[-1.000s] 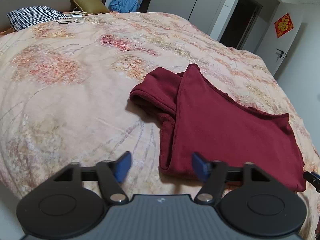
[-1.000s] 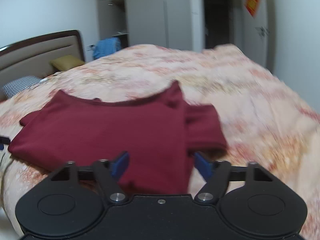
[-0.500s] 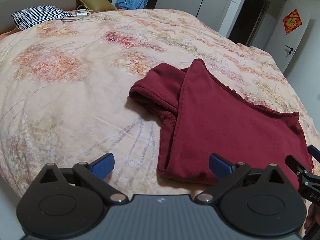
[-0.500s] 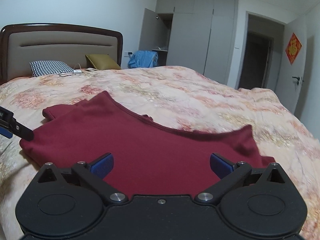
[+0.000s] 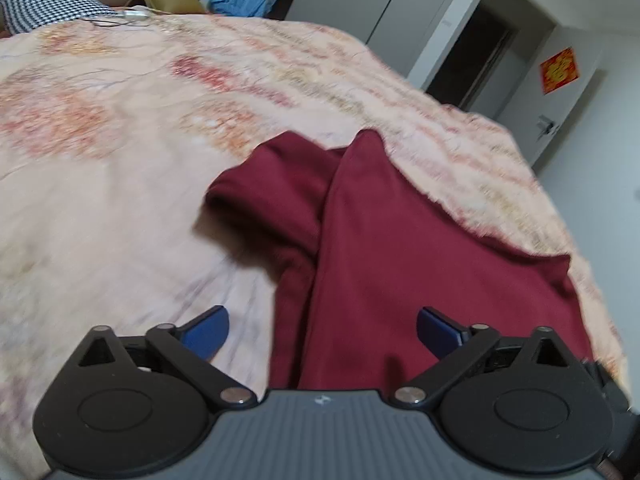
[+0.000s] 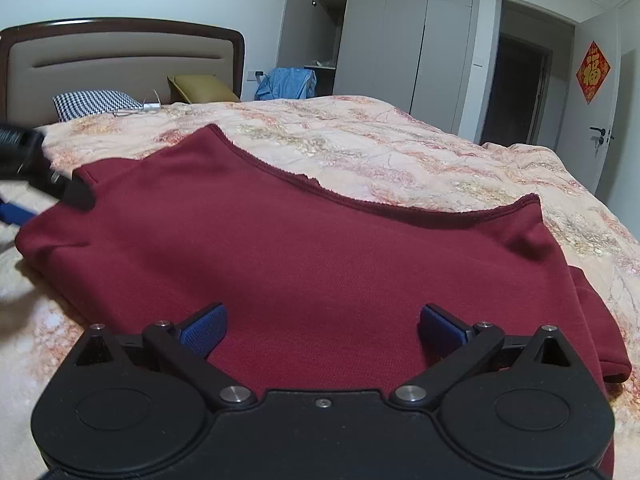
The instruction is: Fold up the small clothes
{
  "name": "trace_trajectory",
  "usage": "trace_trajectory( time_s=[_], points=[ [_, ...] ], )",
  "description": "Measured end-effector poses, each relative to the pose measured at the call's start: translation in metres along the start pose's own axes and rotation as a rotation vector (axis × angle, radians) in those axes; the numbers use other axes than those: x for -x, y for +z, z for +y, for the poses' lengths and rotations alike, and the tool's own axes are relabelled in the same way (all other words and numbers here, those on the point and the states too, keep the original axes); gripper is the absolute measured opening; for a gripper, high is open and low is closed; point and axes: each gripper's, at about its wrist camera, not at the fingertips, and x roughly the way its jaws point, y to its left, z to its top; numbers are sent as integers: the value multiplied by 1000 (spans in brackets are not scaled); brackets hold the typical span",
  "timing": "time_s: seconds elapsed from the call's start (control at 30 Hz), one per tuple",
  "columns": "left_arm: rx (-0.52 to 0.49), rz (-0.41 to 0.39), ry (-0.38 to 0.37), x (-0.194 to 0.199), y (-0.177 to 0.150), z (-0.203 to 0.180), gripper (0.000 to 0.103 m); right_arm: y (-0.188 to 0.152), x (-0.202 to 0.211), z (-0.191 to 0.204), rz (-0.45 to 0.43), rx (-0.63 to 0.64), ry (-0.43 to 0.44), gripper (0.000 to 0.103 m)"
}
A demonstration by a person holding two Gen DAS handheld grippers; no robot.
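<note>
Dark red knit garment (image 6: 320, 248), a small soft top with a ribbed neckline, lies spread on the wide bed (image 5: 120, 168) under its peach floral quilt, close to the near edge and well apart from the pillows at the headboard. In the left wrist view a sleeve (image 5: 272, 192) lies bunched beside the body panel, and a long straight edge runs from the shoulder down toward the camera; in the right wrist view the far side also looks turned under near the lower corner. I judge that the sides are at least partly folded in, while the lengthwise fold that would make a compact packet is not yet done. Farther off sit a black-and-white checked pillow (image 6: 94, 102), an olive cushion (image 6: 200, 88) and a blue cloth heap (image 6: 286, 82) near the grey wardrobe (image 6: 400, 48). The left gripper (image 5: 322, 332) hovers low over the garment's near left edge, its blue fingers (image 5: 206, 330) spread wide with nothing between them but cloth lying below. The right gripper (image 6: 322, 330) hangs over the near hem, its fingers (image 6: 204, 328) equally wide apart and empty. Both seem placed to take the hem corners next, though that is only a guess.
</note>
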Motion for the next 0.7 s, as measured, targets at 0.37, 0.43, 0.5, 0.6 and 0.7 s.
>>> trace_trajectory(
  time_s=[0.37,0.43,0.5,0.6,0.7],
  points=[
    [84,5,32,-37,31,5,39,-4,-5,1,0,6,-1,102],
    [71,-2,41,-36,32,2,32,-4,-4,1,-1,6,-1,102],
    [54,-8,49,-34,33,-3,28,-4,-4,0,-2,4,1,102],
    [21,-17,72,-31,35,-13,24,-3,-4,-1,0,-3,8,102],
    [-51,-38,88,-24,41,-32,22,-1,1,-8,-4,-25,21,102]
  ],
)
